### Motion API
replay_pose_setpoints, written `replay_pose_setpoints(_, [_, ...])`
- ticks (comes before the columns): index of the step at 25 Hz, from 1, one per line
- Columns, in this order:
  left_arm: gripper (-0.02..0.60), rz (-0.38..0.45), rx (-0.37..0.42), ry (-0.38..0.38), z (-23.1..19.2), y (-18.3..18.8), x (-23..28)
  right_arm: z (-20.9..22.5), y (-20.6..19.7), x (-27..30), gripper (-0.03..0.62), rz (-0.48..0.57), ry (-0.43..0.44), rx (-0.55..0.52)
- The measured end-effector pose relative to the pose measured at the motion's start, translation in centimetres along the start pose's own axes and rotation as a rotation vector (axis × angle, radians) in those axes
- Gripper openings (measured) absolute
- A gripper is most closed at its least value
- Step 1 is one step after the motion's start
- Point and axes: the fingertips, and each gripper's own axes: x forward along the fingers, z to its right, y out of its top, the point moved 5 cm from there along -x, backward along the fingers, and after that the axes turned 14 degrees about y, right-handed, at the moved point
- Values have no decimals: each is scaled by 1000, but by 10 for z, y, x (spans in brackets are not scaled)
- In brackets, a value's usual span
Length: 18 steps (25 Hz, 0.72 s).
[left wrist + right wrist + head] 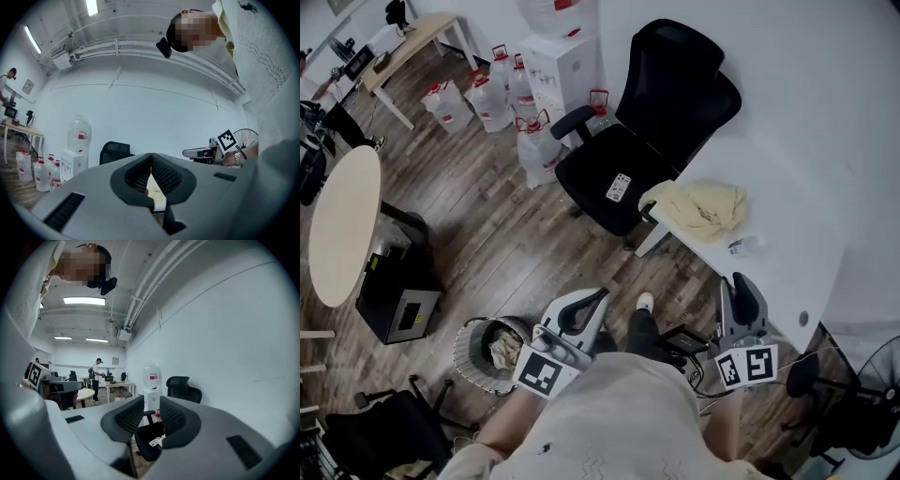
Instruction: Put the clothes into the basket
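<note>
Your left gripper [598,296] has its jaws closed tip to tip, with nothing between them. Your right gripper [741,281] has its jaws a narrow way apart and is empty. In the right gripper view the chair shows through the gap. Both point away from you, towards the table [787,141] that fills the right side.

The yellow cloth [698,208] lies bunched on the table's near left corner. It sits right at the edge, and its left side droops a little over it. The right gripper is near it, and open tabletop lies between the two. The rest of the tabletop to the right and far side is bare, except for a small clear thing just right of the cloth.

The black chair [647,141] stands left of the cloth, with its seat just beside the table corner. That leaves the cloth's left side tight.

The basket [467,361] stands on the floor [478,216] at near left, just beside your left gripper and well apart from the cloth. A pale bundle [504,349] already lies inside it. The black box [398,300] is close on the basket's left, with the round table [342,225] beyond. Open floor stretches from the basket towards the chair. The jugs [487,98] are grouped far off.
</note>
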Motion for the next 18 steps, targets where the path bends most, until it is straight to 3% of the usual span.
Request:
replay_pose_setpoints(5, [20, -18, -1, 18, -3, -5, 13, 25, -10, 18, 114, -31, 3, -1])
replay_pose_setpoints(18, [20, -50, 37, 143, -15, -18, 96, 137, -65, 103, 118, -172, 68, 56])
